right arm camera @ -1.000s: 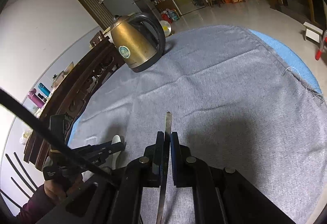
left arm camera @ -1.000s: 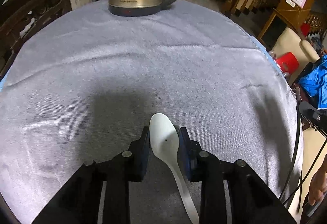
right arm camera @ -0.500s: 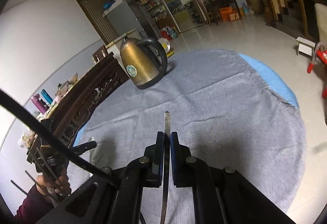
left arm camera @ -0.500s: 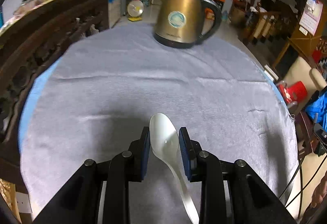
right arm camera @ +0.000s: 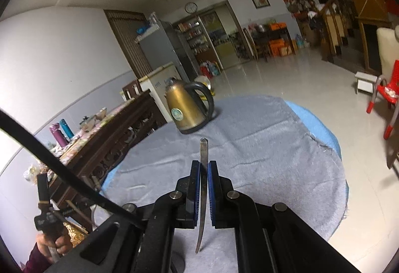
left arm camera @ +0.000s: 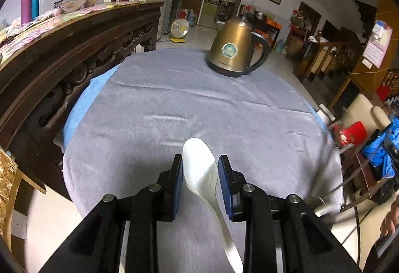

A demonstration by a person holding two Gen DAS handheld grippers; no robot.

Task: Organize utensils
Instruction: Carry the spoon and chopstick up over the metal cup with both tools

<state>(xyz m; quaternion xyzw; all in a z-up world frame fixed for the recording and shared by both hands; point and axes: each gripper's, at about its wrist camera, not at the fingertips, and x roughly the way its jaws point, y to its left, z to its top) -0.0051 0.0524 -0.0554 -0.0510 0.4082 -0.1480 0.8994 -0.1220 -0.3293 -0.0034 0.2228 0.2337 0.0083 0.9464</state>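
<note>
My left gripper (left arm camera: 199, 168) clamps a white plastic spoon (left arm camera: 203, 173) by its bowl; my right gripper (right arm camera: 204, 173) pinches a thin metal utensil handle (right arm camera: 203, 178), both above the grey tablecloth (left arm camera: 199, 103).

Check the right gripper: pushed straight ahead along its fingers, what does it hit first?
Probably the gold kettle: the right gripper, shut on a metal utensil, points just right of it over bare grey cloth. Depth unclear.

A bronze metal electric kettle (left arm camera: 234, 51) with a black handle is standing on a grey cloth (left arm camera: 174, 103) covering the table. A dark carved wooden sideboard (left arm camera: 62, 48) is flanking it.
</note>
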